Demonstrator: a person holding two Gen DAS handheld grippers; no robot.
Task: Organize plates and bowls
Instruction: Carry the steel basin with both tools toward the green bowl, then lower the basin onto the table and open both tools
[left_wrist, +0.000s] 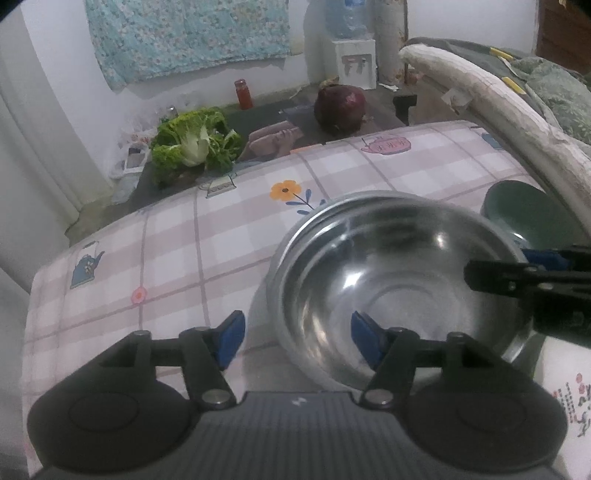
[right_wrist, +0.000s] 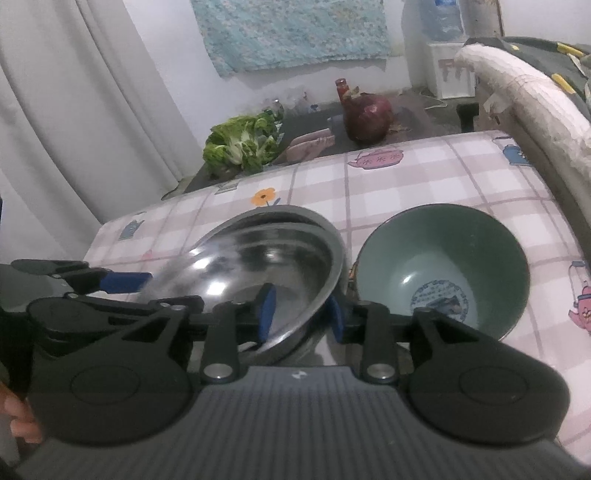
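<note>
A shiny steel bowl (left_wrist: 391, 280) (right_wrist: 258, 266) sits slightly tilted inside another steel bowl whose rim (right_wrist: 295, 216) shows behind it, on the checked tablecloth (left_wrist: 177, 258). My left gripper (left_wrist: 297, 338) is open and straddles the bowl's left rim, one blue pad outside over the cloth, the other inside the bowl. My right gripper (right_wrist: 301, 315) straddles the right rim, its pads standing off the wall with a small gap. A green bowl (right_wrist: 443, 266) (left_wrist: 524, 210) stands upright just right of the steel bowls, nearly touching them.
Beyond the table's far edge lie a lettuce (left_wrist: 192, 144), a dark red round vegetable (left_wrist: 340, 107) and a red bottle (left_wrist: 243, 94). A padded white edge (left_wrist: 480, 96) runs along the right. A white patterned dish (left_wrist: 569, 402) sits at the near right. Curtains hang left.
</note>
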